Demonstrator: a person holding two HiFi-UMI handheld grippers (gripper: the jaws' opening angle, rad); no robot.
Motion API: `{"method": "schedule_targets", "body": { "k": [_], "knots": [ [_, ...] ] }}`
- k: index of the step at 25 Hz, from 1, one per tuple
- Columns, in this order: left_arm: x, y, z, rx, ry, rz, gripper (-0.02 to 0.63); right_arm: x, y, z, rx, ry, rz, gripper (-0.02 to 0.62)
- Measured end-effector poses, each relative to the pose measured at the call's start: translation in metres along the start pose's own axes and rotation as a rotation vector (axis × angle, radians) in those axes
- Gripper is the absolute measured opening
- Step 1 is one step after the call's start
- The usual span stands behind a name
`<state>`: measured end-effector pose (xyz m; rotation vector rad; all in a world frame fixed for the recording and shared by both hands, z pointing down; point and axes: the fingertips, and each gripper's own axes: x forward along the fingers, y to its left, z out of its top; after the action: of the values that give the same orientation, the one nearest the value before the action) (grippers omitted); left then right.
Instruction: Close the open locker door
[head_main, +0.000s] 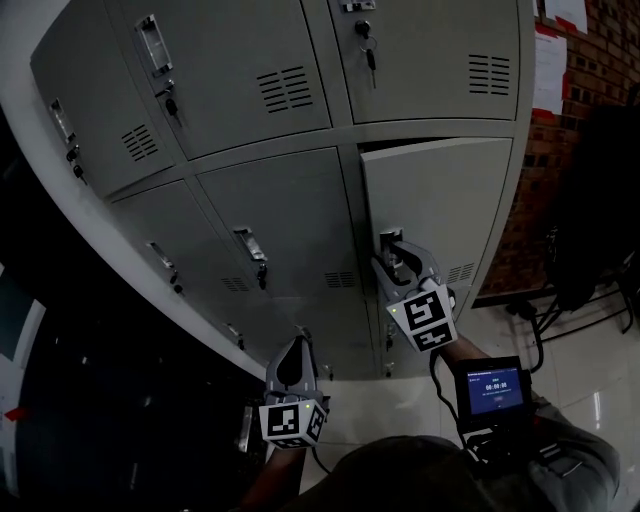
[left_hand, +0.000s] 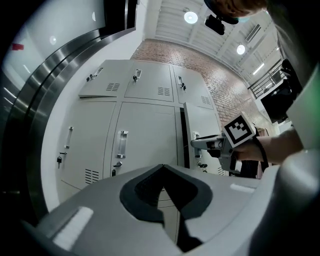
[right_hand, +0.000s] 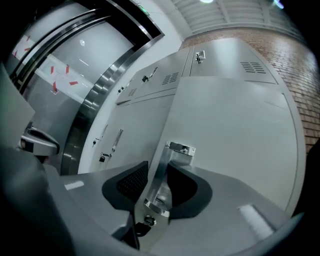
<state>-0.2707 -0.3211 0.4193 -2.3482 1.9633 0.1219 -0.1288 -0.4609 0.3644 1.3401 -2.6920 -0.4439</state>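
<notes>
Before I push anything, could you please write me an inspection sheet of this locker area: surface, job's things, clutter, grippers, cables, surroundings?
Surface: glossy floor, reflecting light.
Job's things: locker door ajar, with a dark gap along its top and left edge; metal handle on it.
Clutter: keys hang in several locks.
Grippers: right gripper has its jaws apart around the handle, not clearly pressing it; left gripper is shut, empty and off the lockers.
Cables: dark cable runs from the right gripper toward a small lit screen.
Surroundings: brick wall with papers at the right.
</notes>
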Motion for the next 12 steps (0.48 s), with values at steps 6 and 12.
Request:
{"method": "schedule_targets", "body": {
  "k": [6,12],
  "knots": [
    [-0.006,0.02,0.0,0.002,0.002,0.042,-0.003,0.026,-0.015,-0.007,0.01,0.047,-0.043,0.099],
    [-0.005,0.026,-0.003,0.003,0.01,0.045,-0.003,0.038,-0.023,-0.01,0.022,0.06,-0.076,0.084]
  ]
}}
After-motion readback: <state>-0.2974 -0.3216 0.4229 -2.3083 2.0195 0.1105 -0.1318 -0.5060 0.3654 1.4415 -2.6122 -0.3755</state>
